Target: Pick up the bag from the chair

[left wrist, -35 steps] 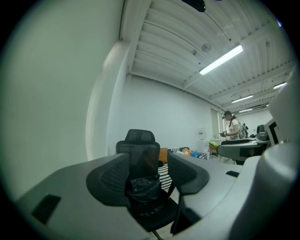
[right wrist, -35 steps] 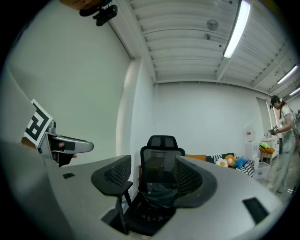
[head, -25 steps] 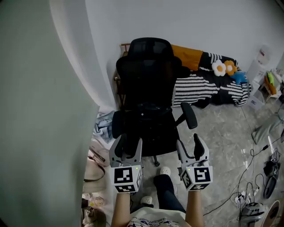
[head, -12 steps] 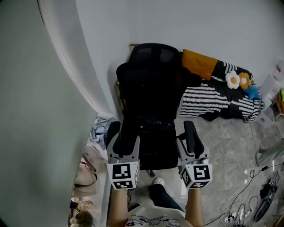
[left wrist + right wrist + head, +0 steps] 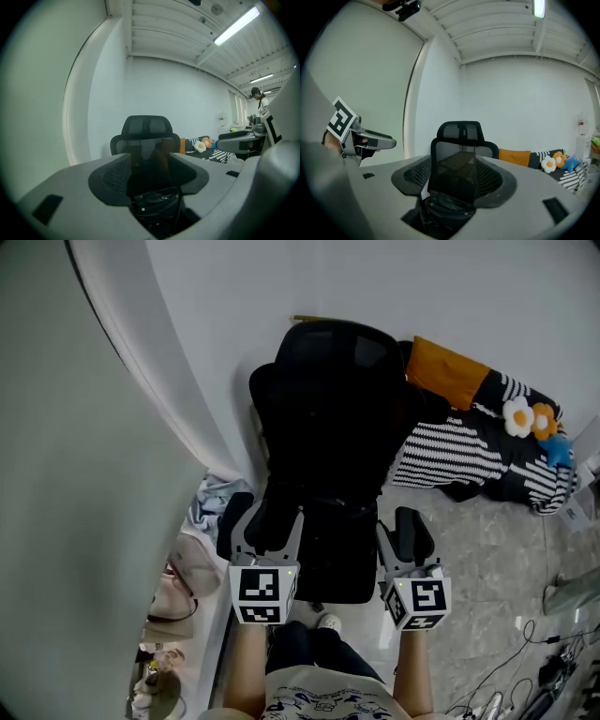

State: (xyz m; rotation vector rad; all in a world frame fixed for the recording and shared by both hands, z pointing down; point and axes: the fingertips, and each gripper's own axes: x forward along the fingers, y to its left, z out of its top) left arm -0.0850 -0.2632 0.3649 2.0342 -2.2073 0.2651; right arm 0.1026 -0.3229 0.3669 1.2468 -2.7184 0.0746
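head view, looking steeply down: we hold our left gripper (image 5: 270,526) at about 7 o'clock and our right gripper (image 5: 405,554) at about 5 o'clock, both just in front of a black office chair (image 5: 328,409) at centre. both pairs of jaws stand apart with nothing gripped. left gripper view shows the dark bag (image 5: 154,202) lying on the seat, at 6 o'clock below the backrest, untouched. we judge the task barely begun: reaching in, closing on the bag and lifting it are all left to do.
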